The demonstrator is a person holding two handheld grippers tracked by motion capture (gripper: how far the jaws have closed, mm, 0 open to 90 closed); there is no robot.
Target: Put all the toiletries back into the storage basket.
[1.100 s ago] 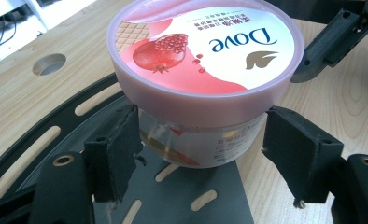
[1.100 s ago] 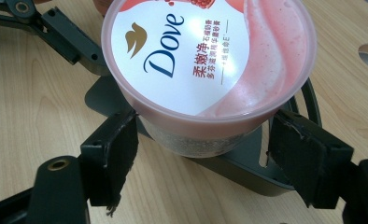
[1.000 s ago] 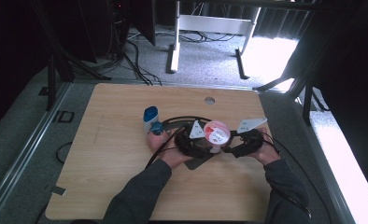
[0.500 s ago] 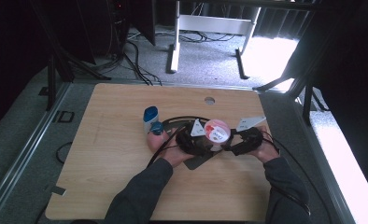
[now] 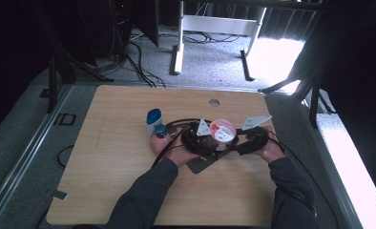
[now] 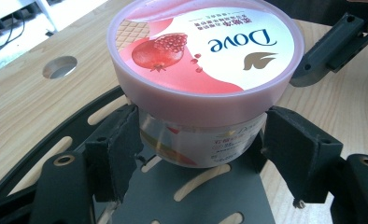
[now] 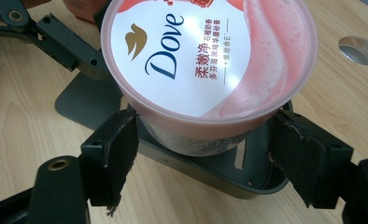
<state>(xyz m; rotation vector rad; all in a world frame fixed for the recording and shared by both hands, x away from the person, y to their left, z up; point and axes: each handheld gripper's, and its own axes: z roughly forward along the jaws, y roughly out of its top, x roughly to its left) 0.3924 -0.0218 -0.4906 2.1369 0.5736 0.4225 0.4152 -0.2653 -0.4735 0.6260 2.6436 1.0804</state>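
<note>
Tub (image 5: 223, 130) with a pink lid sits near the middle of the wooden surface (image 5: 109, 157), upright on a dark slotted plate (image 6: 191, 198), between the two grippers. Compared with the high view one second ago and half a second ago, tub, both hands and both grippers are in the same places; no shift that I can make out. Left gripper (image 5: 195, 138) comes at the tub from the left; in the left gripper view its fingers (image 6: 121, 144) sit either side of the clear body just under the lid, both pads against the wall, so it is holding the tub. Right gripper (image 5: 253, 139) comes from the right; in the right gripper view its fingers (image 7: 112, 154) flank the tub below the lid rim, the left pad touching the rim edge, the right pad just beside it; whether this one actually clamps I cannot tell. Lid is closed and printed with a pomegranate and the word Dove; contents are hidden by the lid, and the wall under it shows a label in one view and a frosted look in the other. Blue and white container (image 5: 153, 121) stands upright just beyond the left hand (image 5: 169, 149), its cap on. Round hole (image 5: 214, 102) in the surface lies farther back, well apart from the tub.
</note>
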